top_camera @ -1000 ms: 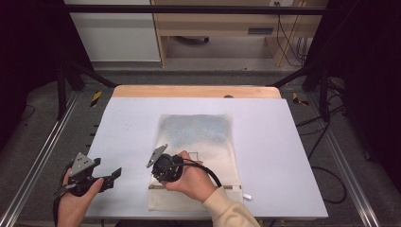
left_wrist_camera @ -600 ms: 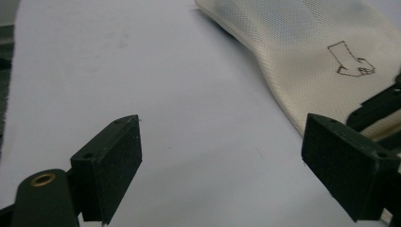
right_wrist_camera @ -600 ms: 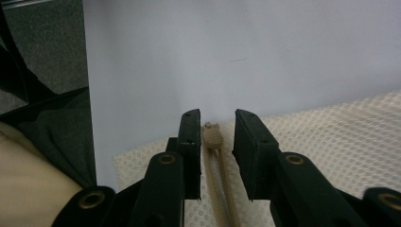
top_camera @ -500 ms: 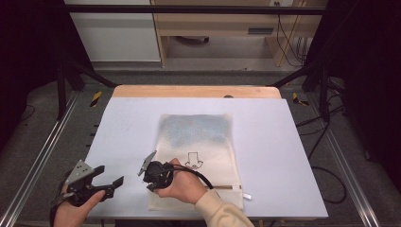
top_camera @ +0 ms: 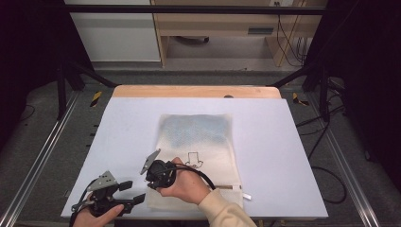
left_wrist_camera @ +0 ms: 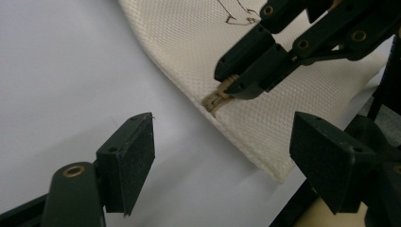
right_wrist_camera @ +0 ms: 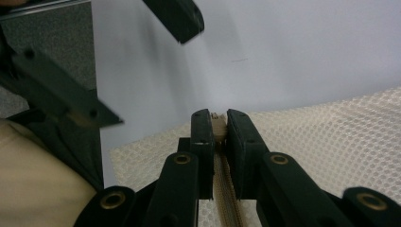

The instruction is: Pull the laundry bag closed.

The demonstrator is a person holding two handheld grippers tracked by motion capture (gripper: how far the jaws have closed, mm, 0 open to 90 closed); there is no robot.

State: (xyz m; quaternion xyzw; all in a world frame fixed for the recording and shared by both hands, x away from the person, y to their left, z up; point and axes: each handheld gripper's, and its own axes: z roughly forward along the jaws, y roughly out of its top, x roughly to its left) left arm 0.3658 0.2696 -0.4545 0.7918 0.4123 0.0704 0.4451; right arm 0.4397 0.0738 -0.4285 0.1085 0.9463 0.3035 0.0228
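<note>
A cream mesh zip bag (top_camera: pixel 203 137) lies flat on the white table (top_camera: pixel 127 127), with something blue-grey inside its far half. My right gripper (top_camera: pixel 151 184) is at the bag's front left corner, shut on the tan zipper pull (right_wrist_camera: pixel 218 126); zipper teeth (right_wrist_camera: pixel 226 198) run back between its jaws. In the left gripper view the right gripper (left_wrist_camera: pixel 231 80) pinches that pull (left_wrist_camera: pixel 215 99) on the bag's edge (left_wrist_camera: pixel 189 42). My left gripper (top_camera: pixel 134 192) is open just left of that corner, low over the table, and holds nothing (left_wrist_camera: pixel 227 161).
A small tab (top_camera: pixel 246 195) marks the zipper's right end near the table's front edge. A black arrow print (top_camera: pixel 193 160) sits on the bag. A wooden strip (top_camera: pixel 196 91) borders the table's far side; metal rails (top_camera: pixel 42 156) run along the left.
The right gripper slid toward the bag's front left corner. The left gripper dropped toward the front edge, then moved right, closer to the bag's corner.
</note>
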